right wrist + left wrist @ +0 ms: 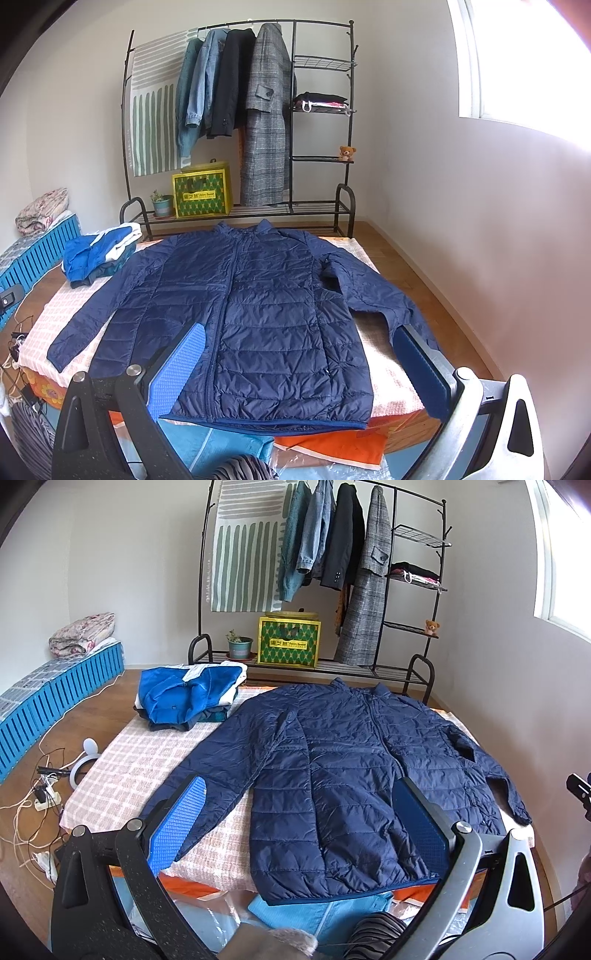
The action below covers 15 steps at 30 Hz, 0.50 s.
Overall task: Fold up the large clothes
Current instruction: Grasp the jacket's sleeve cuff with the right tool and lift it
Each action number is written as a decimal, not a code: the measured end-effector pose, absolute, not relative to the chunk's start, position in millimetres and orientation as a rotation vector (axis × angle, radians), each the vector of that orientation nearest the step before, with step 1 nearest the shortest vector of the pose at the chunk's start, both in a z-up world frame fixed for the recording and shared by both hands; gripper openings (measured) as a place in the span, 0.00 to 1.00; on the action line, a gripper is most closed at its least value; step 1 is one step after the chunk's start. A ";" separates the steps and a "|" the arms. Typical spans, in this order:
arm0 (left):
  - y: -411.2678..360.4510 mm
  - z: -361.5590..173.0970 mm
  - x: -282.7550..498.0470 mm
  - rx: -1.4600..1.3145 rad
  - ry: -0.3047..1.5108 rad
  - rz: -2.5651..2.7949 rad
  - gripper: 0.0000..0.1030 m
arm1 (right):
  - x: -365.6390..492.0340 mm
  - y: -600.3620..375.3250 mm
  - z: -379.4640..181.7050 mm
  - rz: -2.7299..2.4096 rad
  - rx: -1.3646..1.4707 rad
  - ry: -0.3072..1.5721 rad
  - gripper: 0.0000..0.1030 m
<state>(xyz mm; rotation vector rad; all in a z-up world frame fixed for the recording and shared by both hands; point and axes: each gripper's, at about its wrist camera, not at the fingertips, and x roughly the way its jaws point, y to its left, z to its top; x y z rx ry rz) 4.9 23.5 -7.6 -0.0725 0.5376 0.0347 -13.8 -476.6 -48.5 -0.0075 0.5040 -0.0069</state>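
Item: navy quilted puffer jacket [343, 760], flat on checked pink-white bed cover [140, 760], zip up. Left gripper [299, 823], right gripper [299, 354]: fingers spread, empty. Risk: slick shell slips; right sleeve [373, 291] already bunched, fold skews.

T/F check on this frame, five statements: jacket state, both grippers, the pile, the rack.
1. The navy jacket lies spread flat and zipped. True.
2. The left gripper is shut on a sleeve. False: it is open and holds nothing.
3. The right gripper is open. True.
4. The blue clothes pile lies on top of the jacket. False: it sits beside it, by the jacket's left shoulder.
5. The clothes rack is empty. False: coats hang on it.
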 end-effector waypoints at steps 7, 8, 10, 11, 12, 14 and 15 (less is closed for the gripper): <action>58.1 -15.1 21.9 -0.087 0.599 0.077 0.99 | 7.5 -452.9 -50.5 0.090 -0.038 0.504 1.00; 68.5 -15.0 24.7 -0.092 0.601 0.089 0.99 | 11.5 -445.8 -50.3 0.114 -0.050 0.499 1.00; 85.4 -13.5 29.1 -0.102 0.594 0.111 0.99 | 18.1 -432.0 -49.6 0.151 -0.073 0.487 1.00; 95.4 -12.3 31.5 -0.109 0.590 0.121 0.99 | 20.5 -424.5 -49.3 0.168 -0.085 0.477 1.00; 105.5 -10.6 33.2 -0.116 0.583 0.126 0.99 | 22.7 -415.2 -49.0 0.195 -0.096 0.461 1.00; 124.1 -6.7 37.7 -0.131 0.568 0.140 0.95 | 29.0 -396.7 -49.6 0.265 -0.102 0.424 1.00; 133.7 -4.3 40.5 -0.140 0.562 0.145 0.92 | 30.7 -391.5 -50.0 0.293 -0.099 0.415 1.00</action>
